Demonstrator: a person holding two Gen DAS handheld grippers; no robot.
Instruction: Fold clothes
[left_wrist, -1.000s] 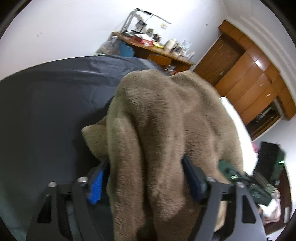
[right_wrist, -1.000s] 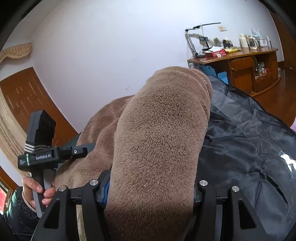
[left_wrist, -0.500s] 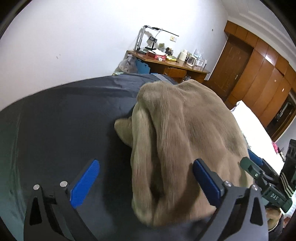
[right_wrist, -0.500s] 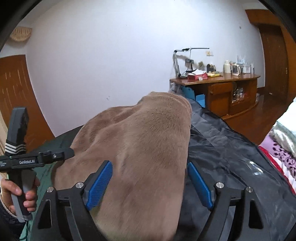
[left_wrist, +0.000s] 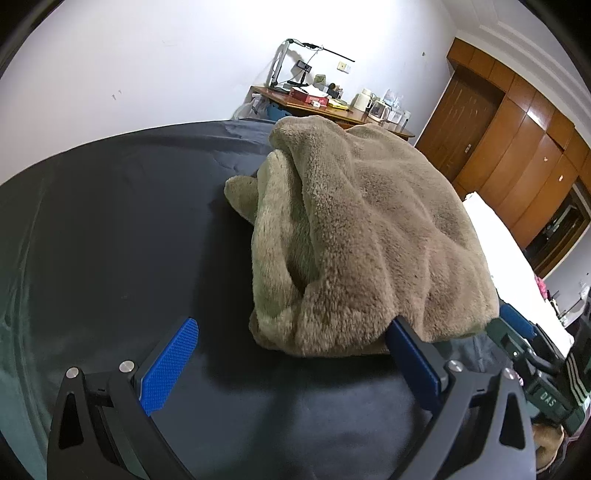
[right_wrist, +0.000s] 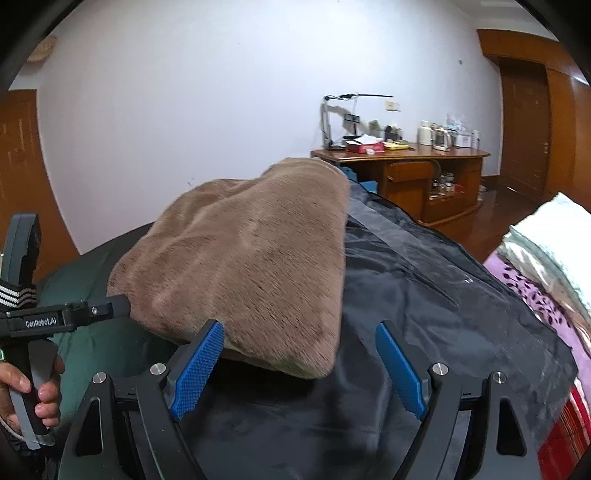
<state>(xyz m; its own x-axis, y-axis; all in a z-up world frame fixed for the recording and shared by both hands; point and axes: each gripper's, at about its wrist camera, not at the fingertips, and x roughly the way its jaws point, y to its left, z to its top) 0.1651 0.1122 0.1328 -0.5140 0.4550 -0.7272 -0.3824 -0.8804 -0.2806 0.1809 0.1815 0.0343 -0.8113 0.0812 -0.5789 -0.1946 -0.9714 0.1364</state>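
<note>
A second ago both grippers clamped the brown fleece garment; now it lies folded on the dark sheet; the left gripper has let go, jaws spread wide and empty; the right gripper likewise gapes, holding nothing, the garment's edge just ahead; the other handle in the right view reads "GenRobot.AI".

Left wrist camera looking down along its fingers, close over the brown fleece garment, right wrist camera facing the same garment (from the opposite side), both sharing the wooden desk.
</note>
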